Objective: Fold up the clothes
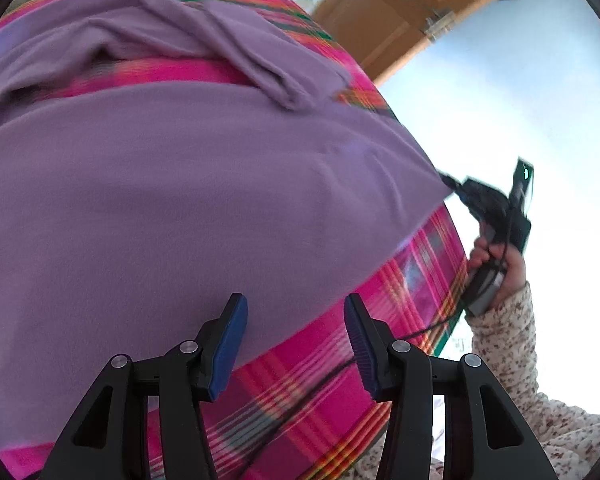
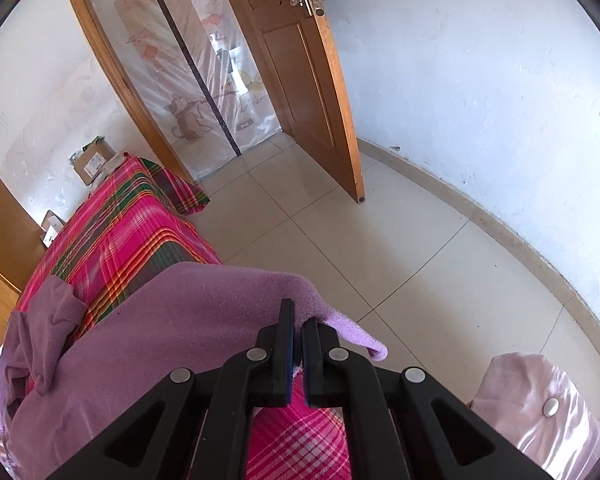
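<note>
Purple garment (image 1: 188, 200) lies spread, creased, across the plaid bed (image 2: 132, 232), one corner pinched and lifted by the right gripper (image 2: 298, 336), left gripper (image 1: 296, 320) fingers apart above it; folding looks unfinished.

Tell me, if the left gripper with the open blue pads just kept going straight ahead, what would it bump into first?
Most likely the purple garment: the left gripper points at its near edge on the pink plaid sheet. Depth is unclear, so the sheet might come first.

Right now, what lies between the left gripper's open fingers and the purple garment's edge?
Only plaid bedsheet: in the left wrist view, left gripper hovers open short of the purple garment. The right gripper pinches its corner.
</note>
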The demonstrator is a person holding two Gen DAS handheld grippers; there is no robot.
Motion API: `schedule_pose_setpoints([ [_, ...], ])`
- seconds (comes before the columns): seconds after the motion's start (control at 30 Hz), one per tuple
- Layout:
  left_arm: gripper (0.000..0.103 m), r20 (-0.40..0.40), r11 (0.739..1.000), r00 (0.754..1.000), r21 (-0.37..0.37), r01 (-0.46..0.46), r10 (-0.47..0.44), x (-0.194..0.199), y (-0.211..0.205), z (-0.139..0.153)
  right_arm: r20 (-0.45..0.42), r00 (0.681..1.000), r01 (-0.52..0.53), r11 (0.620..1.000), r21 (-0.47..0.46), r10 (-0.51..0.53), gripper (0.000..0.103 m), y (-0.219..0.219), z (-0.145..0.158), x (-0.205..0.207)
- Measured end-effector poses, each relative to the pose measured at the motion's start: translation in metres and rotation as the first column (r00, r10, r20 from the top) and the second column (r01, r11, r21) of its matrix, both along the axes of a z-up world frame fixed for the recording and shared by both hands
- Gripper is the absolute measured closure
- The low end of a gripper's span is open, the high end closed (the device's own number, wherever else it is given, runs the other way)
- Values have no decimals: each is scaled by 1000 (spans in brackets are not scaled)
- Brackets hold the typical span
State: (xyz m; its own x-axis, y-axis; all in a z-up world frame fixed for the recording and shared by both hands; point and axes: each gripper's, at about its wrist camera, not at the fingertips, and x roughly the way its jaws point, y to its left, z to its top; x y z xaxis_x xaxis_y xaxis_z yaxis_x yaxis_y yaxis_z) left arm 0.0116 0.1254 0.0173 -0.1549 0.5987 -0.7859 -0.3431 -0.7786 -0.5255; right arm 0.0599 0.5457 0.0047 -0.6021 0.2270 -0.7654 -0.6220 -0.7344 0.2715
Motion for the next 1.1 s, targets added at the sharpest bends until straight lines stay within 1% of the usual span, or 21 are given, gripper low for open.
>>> schedule_pose_setpoints([
  [0.03,51,-5,1000,1000,2,-27,27,1,-11,2,4,1000,0,1000,0,0,100,0,0,0],
  [0.13,51,-18,988,988,4,-153,153,4,-57,10,19,1000,-5,1000,-7,5,100,-2,-2,-2],
  [0.2,51,-21,969,968,1,-249,249,10,-92,13,20,1000,-1,1000,-11,2,100,-3,-3,-3],
  [0.27,51,-30,943,943,-8,-332,332,18,-125,18,20,1000,-2,1000,-3,2,100,-7,-3,-2],
  [0.37,51,-57,893,893,-28,-448,446,36,-169,25,24,1000,-11,1000,3,10,99,-9,-4,-2],
  [0.43,51,-69,854,854,-43,-519,516,50,-196,27,24,1000,-10,1000,-5,10,98,-9,-4,-1],
  [0.57,51,-77,763,765,-61,-644,639,77,-244,24,17,1000,-13,1000,-22,13,98,-10,-6,3],
  [0.67,51,-77,687,690,-63,-724,720,92,-273,19,17,1000,-20,999,-39,21,98,-12,-6,6],
  [0.83,51,-41,615,617,-46,-787,786,95,-297,4,6,1000,-8,999,-33,8,95,-17,0,18],
  [1.0,51,-3,537,537,-33,-843,844,98,-322,-10,3,1000,-11,1000,-25,11,92,-19,3,23],
  [1.07,51,-9,516,517,-44,-855,856,94,-328,-12,0,1000,-4,999,-34,4,91,-18,3,25],
  [1.1,51,4,500,500,-31,-865,866,94,-331,-14,-1,1000,-2,999,-35,2,91,-18,3,25],
])
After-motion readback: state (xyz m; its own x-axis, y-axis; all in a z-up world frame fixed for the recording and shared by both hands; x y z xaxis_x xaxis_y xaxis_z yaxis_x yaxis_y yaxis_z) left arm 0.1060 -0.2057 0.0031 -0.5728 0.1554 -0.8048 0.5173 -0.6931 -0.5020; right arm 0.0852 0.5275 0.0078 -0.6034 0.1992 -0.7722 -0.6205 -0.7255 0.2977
